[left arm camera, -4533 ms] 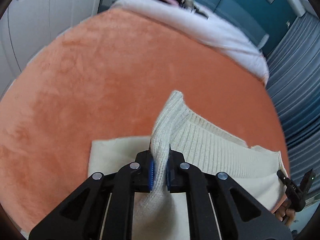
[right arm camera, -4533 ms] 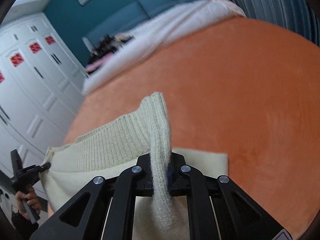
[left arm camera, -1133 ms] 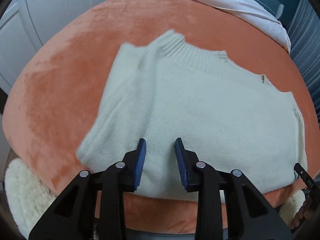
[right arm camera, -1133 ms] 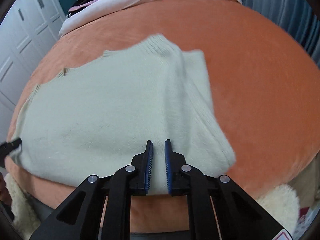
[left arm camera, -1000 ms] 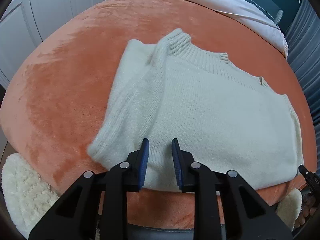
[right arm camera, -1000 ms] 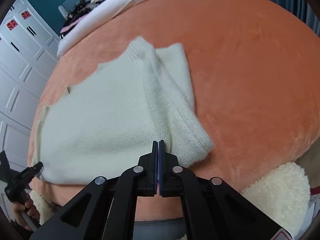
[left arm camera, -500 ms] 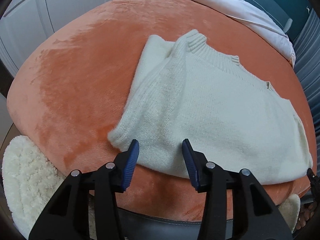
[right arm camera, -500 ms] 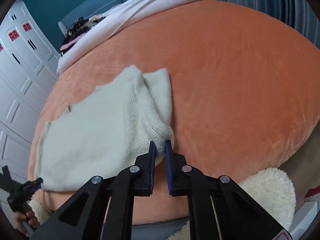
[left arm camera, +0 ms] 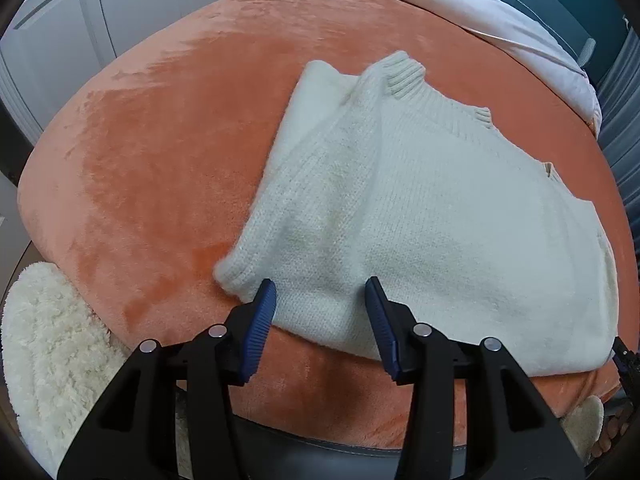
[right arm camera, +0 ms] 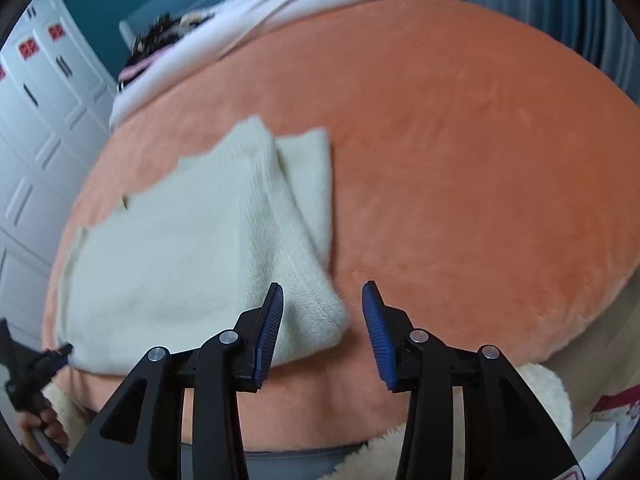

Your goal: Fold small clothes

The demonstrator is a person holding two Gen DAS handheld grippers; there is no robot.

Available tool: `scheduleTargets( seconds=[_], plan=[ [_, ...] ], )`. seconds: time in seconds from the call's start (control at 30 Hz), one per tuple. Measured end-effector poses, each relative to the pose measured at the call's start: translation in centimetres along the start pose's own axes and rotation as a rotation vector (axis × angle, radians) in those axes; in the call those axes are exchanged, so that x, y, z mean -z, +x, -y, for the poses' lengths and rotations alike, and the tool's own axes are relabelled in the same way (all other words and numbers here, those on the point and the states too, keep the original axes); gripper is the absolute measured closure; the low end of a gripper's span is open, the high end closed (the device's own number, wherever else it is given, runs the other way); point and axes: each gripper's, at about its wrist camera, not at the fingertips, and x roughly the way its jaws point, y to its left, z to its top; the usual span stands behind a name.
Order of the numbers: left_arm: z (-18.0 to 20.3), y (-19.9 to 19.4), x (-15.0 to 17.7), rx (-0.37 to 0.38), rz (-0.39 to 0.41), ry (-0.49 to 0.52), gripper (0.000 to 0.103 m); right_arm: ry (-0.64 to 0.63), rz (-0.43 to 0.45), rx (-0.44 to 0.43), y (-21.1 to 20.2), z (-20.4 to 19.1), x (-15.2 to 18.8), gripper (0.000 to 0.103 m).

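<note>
lying sweater (left arm camera: 420, 208) below both open jaws

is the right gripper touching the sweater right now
Cannot tell. In the right wrist view the right gripper is opening, with the sweater corner between the pads, but motion blur hides any gap or contact.

The sweater (left arm camera: 420, 216) is cream knitted cloth, matt and slightly fuzzy, with coarser ribbing at the collar (left arm camera: 402, 74). It lies on an orange blanket (left arm camera: 152, 152) of short plush pile, soft and faintly sheened where the nap turns. A cream fleece rug (left arm camera: 44, 352) below the bed edge is shaggy and curly. The left gripper (left arm camera: 320, 320) and right gripper (right arm camera: 322, 324) are matt black plastic with bright metal rivets; their pads (right arm camera: 270, 328) are blue and finely ridged, rubber-like. The wardrobe doors (right arm camera: 36, 92) are smooth white panels with a satin finish.
</note>
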Motion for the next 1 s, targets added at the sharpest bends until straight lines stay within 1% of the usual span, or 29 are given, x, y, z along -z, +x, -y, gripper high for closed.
scheduleTargets(
  seconds=[0.03, 0.07, 0.1, 0.17, 0.2, 0.23, 0.3, 0.33, 0.4, 0.47, 0.5, 0.53, 0.57, 0.6, 0.67, 0.73, 0.83, 0.87, 0.9, 0.93, 1.0],
  plan=[
    [0.0, 0.1, 0.0, -0.001, -0.001, 0.002, 0.058, -0.002, -0.025, -0.002, 1.0, -0.2, -0.1, 0.068],
    [0.0, 0.1, 0.0, 0.001, -0.002, 0.002, 0.058, -0.005, -0.035, -0.018, 1.3, 0.3, 0.6, 0.084],
    [-0.2, 0.1, 0.0, 0.005, -0.005, -0.002, 0.058, -0.008, -0.022, -0.035, 0.9, 0.1, 0.4, 0.092],
    [-0.6, 0.2, -0.2, 0.013, -0.01, -0.018, 0.059, 0.011, 0.046, -0.024, -0.7, 0.2, 0.1, 0.093],
    [-0.8, 0.3, -0.2, 0.017, -0.013, -0.031, 0.06, 0.042, 0.058, -0.036, -1.3, 0.9, 0.0, 0.093],
    [-0.9, 0.5, -0.2, 0.019, -0.013, -0.038, 0.06, 0.075, 0.041, -0.033, -0.3, 1.8, 0.3, 0.094],
    [-0.7, 0.8, -0.2, 0.007, -0.01, -0.04, 0.059, 0.114, -0.065, -0.02, 2.7, 3.4, 1.1, 0.094],
    [-0.5, 0.9, -0.2, -0.003, -0.009, -0.038, 0.059, 0.122, -0.076, -0.027, 3.2, 3.5, 1.2, 0.094],
    [-0.5, 0.5, -0.3, 0.005, -0.009, -0.046, 0.06, 0.097, -0.05, -0.008, 1.7, 2.6, 0.8, 0.091],
    [-1.2, -0.4, -0.2, 0.051, -0.004, -0.086, 0.058, 0.069, -0.005, 0.02, -0.1, 1.4, 0.7, 0.089],
    [-1.7, -1.1, 0.0, 0.079, 0.004, -0.111, 0.056, 0.046, 0.024, 0.052, -0.9, 0.8, 0.6, 0.088],
    [-2.1, -1.8, 0.2, 0.09, 0.018, -0.135, 0.049, 0.022, 0.056, 0.071, -2.1, 0.1, 0.8, 0.086],
    [-2.6, -2.5, 0.3, 0.074, 0.04, -0.15, 0.042, -0.007, 0.095, 0.076, -3.3, -0.9, 1.0, 0.084],
    [-3.1, -3.1, 0.5, 0.064, 0.07, -0.166, 0.038, -0.023, 0.119, 0.059, -4.4, -1.5, 1.3, 0.084],
    [-3.9, -3.4, 0.5, 0.055, 0.092, -0.198, 0.026, -0.056, 0.114, -0.017, -4.7, -3.4, 1.2, 0.084],
    [-4.3, -2.4, 0.3, 0.056, 0.065, -0.229, 0.025, -0.097, 0.077, -0.078, -4.0, -5.6, 1.5, 0.084],
    [-4.7, -0.5, 0.3, 0.1, 0.001, -0.275, 0.024, -0.153, 0.012, -0.164, -2.1, -9.8, 1.9, 0.084],
    [-4.6, -0.2, 0.3, 0.108, -0.004, -0.287, 0.023, -0.191, -0.003, -0.178, -1.4, -11.9, 2.2, 0.084],
    [-4.6, 0.2, 0.3, 0.117, -0.009, -0.295, 0.018, -0.243, -0.011, -0.187, -0.9, -14.0, 2.5, 0.084],
    [-4.5, 0.6, 0.3, 0.117, -0.013, -0.299, 0.016, -0.284, -0.015, -0.191, -0.6, -15.9, 2.9, 0.084],
    [-4.3, 0.8, 0.3, 0.116, -0.009, -0.29, 0.013, -0.337, -0.035, -0.205, 0.6, -19.2, 3.0, 0.085]
  ],
)
